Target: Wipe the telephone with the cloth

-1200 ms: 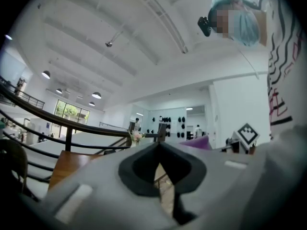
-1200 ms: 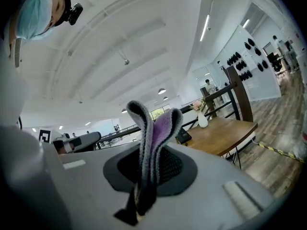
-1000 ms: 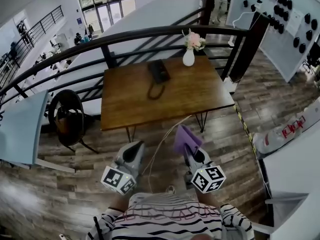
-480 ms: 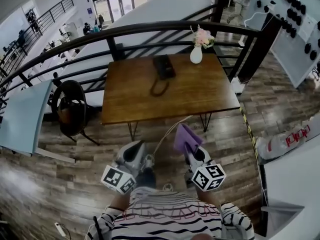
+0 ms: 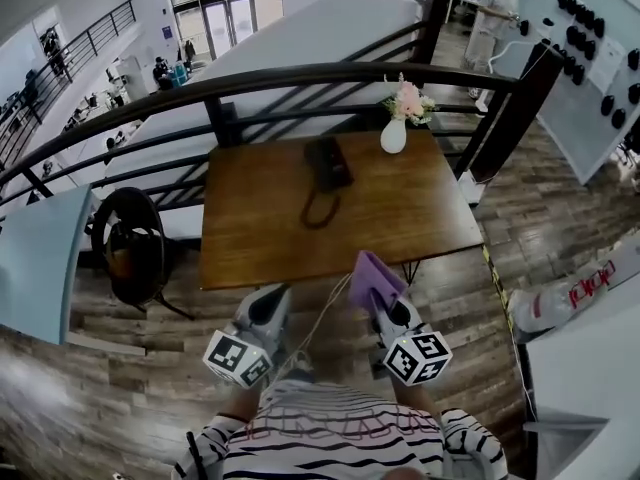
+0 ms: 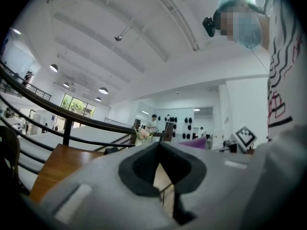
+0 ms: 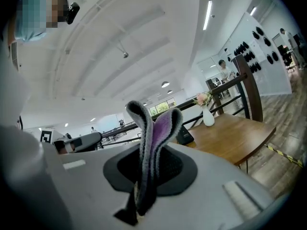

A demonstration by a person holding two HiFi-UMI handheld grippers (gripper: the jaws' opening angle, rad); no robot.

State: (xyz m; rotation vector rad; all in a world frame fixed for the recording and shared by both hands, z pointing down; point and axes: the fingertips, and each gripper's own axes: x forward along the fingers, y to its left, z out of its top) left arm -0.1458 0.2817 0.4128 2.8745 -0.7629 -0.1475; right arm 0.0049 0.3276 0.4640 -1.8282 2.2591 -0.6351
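While right tongs (image 5: 386, 304) clamp purple cloth (image 5: 371, 272), left tongs (image 5: 267, 306) closed, empty

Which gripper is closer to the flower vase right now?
Right. The right gripper, clamping the cloth, is short of the table on the vase's side; the left gripper is farther left.

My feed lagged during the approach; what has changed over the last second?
The person has stepped closer: in the head view the wooden table now lies nearer the grippers, its near edge meeting the purple cloth. Nothing was grasped or released. The right gripper stays shut on the cloth, the left gripper shut and empty; the telephone and flower vase sit untouched.
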